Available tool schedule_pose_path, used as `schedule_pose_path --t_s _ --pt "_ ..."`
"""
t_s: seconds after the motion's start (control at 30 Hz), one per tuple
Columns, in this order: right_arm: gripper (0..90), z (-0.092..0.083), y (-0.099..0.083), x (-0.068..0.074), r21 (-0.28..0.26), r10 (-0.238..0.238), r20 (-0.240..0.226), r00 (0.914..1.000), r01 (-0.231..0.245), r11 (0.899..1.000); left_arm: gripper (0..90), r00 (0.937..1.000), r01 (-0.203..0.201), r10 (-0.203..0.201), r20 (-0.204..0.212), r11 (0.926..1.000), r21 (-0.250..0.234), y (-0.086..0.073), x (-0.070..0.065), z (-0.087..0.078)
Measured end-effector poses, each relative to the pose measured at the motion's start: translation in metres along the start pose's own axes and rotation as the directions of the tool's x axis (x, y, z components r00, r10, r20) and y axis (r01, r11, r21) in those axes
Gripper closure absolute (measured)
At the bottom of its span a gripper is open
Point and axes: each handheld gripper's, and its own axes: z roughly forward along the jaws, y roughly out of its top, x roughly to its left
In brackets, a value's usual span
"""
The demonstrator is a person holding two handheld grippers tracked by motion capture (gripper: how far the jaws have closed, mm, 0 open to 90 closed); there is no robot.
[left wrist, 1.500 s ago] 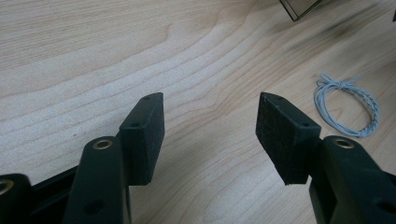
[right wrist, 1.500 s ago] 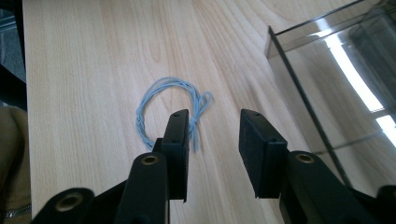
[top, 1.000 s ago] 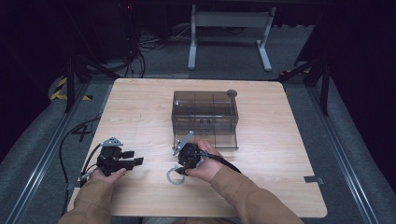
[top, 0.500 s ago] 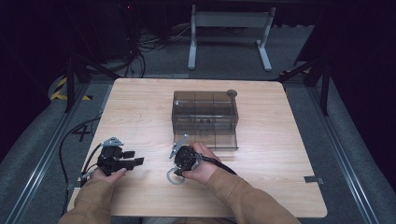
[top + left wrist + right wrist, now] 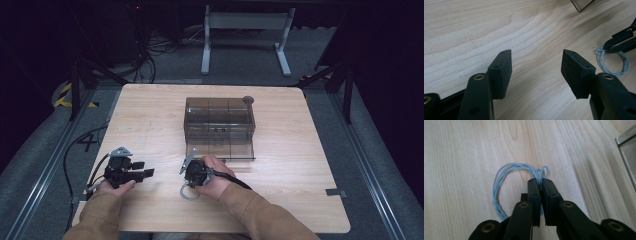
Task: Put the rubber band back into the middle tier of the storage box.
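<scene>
A small coil of pale blue wire [image 5: 499, 180] lies flat on the wooden table [image 5: 150, 120], near its front edge. My right gripper [image 5: 541, 182] points down at the coil's right side. Its jaws have just been closing and now pinch the strands between the pads. In the high view the right gripper [image 5: 189, 186] sits over the coil [image 5: 186, 195], with the hand wrapped around it. My left gripper [image 5: 146, 169] rests low at the front left, jaws open with nothing between them [image 5: 536, 65]. From there the coil [image 5: 611, 63] and the right gripper [image 5: 621, 42] show at the far right.
A smoky transparent plastic box [image 5: 220, 127] with inner compartments stands at the table's middle, just beyond the right hand; its corner shows in the right gripper view [image 5: 627, 147]. A cable trails off the left table edge [image 5: 80, 145]. Bare wood surrounds both hands.
The right hand has shifted slightly toward the front left, down onto the wire coil, and its jaws have shut on the strands. The left gripper has stayed put.
</scene>
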Motion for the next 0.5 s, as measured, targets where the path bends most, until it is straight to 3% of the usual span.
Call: schedule_pose_path --t_s 0.17,0.37,0.5 --pt "87.8 0.0001 0.0007 0.0026 0.004 -0.027 0.016 0.9995 0.027 1.000 43.0 1.0000 0.002 -0.002 0.000 1.0000 -0.001 0.0000 -0.0004 0.0001" --pt "88.5 0.0000 0.0019 0.0035 0.009 -0.021 0.020 0.9996 0.021 1.000 43.1 1.0000 -0.001 0.001 0.000 1.0000 0.000 0.0000 0.0000 0.0001" --pt "90.0 -0.0031 0.0042 0.0044 -0.001 -0.021 -0.002 0.9998 0.021 1.000 43.0 1.0000 -0.001 0.001 0.001 1.0000 0.000 0.0001 0.0000 0.0000"
